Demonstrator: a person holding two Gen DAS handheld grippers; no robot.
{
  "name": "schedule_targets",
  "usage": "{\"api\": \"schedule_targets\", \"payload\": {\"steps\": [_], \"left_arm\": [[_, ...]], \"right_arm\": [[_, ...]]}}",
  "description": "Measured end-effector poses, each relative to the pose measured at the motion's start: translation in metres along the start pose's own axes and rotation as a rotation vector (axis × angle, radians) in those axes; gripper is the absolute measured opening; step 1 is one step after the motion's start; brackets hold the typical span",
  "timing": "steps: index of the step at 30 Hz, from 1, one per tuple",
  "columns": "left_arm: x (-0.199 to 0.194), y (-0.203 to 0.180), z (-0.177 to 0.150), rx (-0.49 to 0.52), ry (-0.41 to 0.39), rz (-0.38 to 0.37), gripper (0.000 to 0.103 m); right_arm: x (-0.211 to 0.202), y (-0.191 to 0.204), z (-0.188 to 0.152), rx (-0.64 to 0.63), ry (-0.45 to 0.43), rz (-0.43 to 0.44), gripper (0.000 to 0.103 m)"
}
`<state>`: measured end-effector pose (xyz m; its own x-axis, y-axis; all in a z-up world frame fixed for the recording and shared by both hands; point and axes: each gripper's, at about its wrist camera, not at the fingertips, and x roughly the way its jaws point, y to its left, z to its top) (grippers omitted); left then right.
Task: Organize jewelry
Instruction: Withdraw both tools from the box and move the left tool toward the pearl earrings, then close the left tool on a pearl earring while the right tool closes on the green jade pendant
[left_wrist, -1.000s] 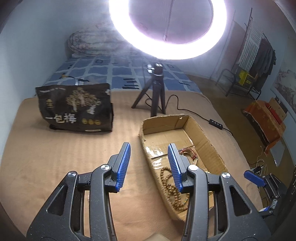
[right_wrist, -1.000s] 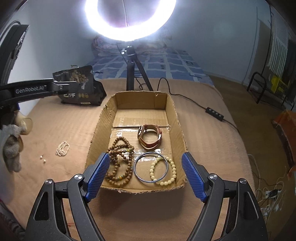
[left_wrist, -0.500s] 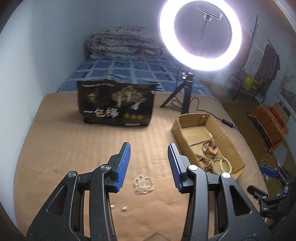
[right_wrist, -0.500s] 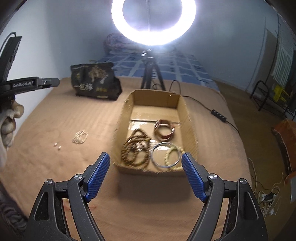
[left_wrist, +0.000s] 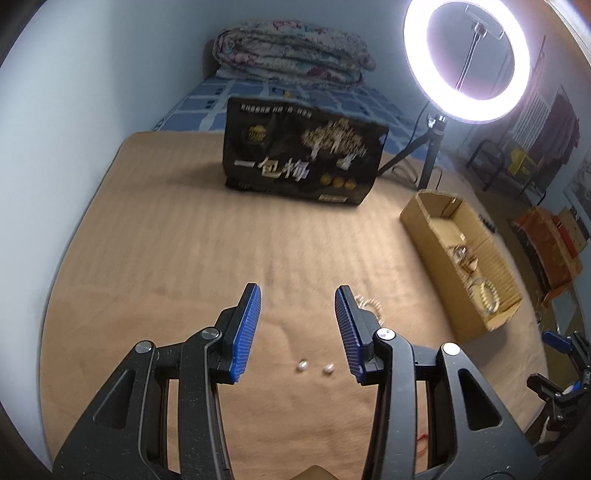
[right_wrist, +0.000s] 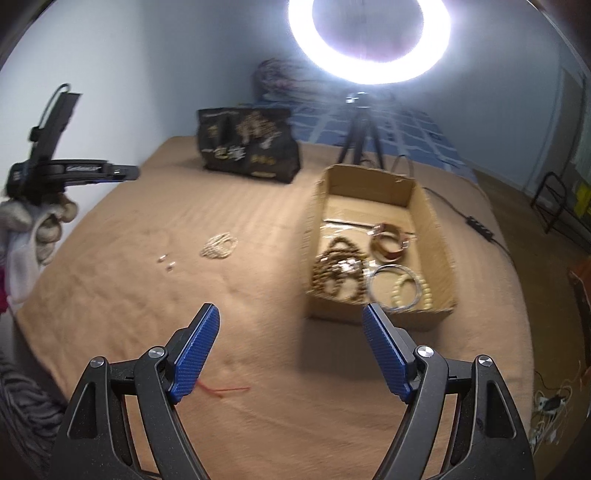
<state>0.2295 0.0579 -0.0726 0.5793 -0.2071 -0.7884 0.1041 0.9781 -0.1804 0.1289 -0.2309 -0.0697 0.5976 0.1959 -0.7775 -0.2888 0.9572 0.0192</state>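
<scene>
Hovering with jaws apart and empty, the left gripper (left_wrist: 297, 325) frames 2 loose pearls (left_wrist: 314, 366) left of the cardboard box (right_wrist: 424, 312), likely next to collect; the right gripper (right_wrist: 291, 352) waits open near it.

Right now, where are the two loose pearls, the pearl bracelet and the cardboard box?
loose pearls (left_wrist: 302, 365): left wrist view, on the left pearl.
pearl bracelet (right_wrist: 218, 245): right wrist view, middle of the coil.
cardboard box (right_wrist: 369, 186): right wrist view, far inner wall.
</scene>
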Motion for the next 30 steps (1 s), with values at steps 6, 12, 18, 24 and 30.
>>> {"api": "schedule_targets", "payload": {"steps": [6,12,18,24,30], "left_arm": [[0.016,0.008,-0.016,0.012,0.064,-0.014,0.042],[0.033,0.009,-0.028,0.025,0.120,-0.028,0.041],[0.056,0.004,-0.043,0.045,0.191,-0.048,0.026],[0.077,0.004,-0.049,0.030,0.248,-0.069,0.020],[0.090,0.003,-0.051,0.006,0.283,-0.089,0.020]], "right_arm": [[0.008,0.032,-0.012,-0.051,0.031,0.073,0.073],[0.028,0.061,-0.027,-0.103,0.096,0.143,0.069],[0.050,0.087,-0.040,-0.142,0.160,0.204,0.058],[0.064,0.101,-0.047,-0.167,0.202,0.234,0.051],[0.075,0.105,-0.049,-0.160,0.227,0.252,0.048]]}}
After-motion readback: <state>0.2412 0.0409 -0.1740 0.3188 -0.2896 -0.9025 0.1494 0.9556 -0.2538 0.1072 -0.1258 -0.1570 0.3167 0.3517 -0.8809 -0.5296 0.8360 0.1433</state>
